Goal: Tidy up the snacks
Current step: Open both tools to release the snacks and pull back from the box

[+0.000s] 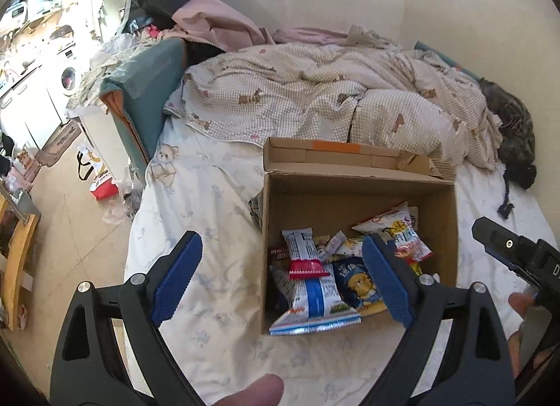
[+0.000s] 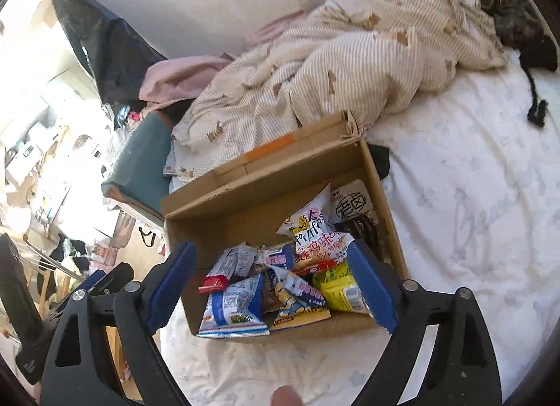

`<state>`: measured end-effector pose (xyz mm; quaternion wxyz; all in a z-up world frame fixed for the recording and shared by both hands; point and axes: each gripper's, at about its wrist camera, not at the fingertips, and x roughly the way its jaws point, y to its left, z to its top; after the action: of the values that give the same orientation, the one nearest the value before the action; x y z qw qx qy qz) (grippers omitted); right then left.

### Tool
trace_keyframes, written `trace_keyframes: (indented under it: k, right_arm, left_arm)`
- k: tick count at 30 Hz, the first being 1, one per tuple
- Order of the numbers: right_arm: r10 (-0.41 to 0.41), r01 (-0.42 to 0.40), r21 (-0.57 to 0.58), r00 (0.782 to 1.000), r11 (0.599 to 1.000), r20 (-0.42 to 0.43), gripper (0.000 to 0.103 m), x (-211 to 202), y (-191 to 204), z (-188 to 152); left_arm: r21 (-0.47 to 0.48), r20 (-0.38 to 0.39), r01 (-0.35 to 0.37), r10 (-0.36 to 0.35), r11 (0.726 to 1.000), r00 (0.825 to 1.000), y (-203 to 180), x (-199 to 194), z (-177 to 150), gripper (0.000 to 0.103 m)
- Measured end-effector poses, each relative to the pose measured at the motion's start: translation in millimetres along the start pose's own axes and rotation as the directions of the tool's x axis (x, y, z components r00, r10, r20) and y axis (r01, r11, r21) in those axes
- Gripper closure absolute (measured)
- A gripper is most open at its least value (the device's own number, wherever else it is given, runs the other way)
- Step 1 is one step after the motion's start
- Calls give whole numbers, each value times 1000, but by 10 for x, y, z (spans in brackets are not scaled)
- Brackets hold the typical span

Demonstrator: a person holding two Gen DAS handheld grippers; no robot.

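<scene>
We hold our left gripper (image 1: 281, 278) with its 2 blue pads spread wide and nothing between them, above the near left corner of the cardboard box (image 1: 357, 192). Our right gripper (image 2: 273, 287) is likewise spread and empty, hovering over the box's near edge. The box sits open on the white bedsheet (image 1: 210, 203), its flap (image 1: 336, 156) folded back toward the checked quilt (image 1: 315, 91). Inside the box lies a heap of snack packets: a blue-and-white packet (image 1: 315, 304) at the near wall, a red-ended packet (image 1: 302, 252) on top of it, a yellow packet (image 2: 341, 289) toward the right wall, and a white packet with red print (image 2: 315, 231) behind those. Beyond the box's right wall, a dark garment (image 1: 514, 129) lies beside the quilt.
</scene>
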<state>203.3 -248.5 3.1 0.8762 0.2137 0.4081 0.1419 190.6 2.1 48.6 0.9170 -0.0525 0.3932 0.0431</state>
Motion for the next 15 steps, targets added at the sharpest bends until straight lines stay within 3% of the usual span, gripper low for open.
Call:
trace_keyframes:
  k: [4,6,15]
  right_arm:
    - [-23,25,-37,999,999,36,9,-246,37,-167]
    - [-20,21,-28,999,999,36,8,-358,16,-273]
    - [-69,74,-81,996,994,61,3,-764,28,-730]
  left_arm:
    - [13,31,-1,0,1000,1000,54,-276,-160,11]
    - [18,41,-17,16,1000,999,89,-373,-242,3]
    - [-30,46,-14,15,999,999,368,-697,-636,0]
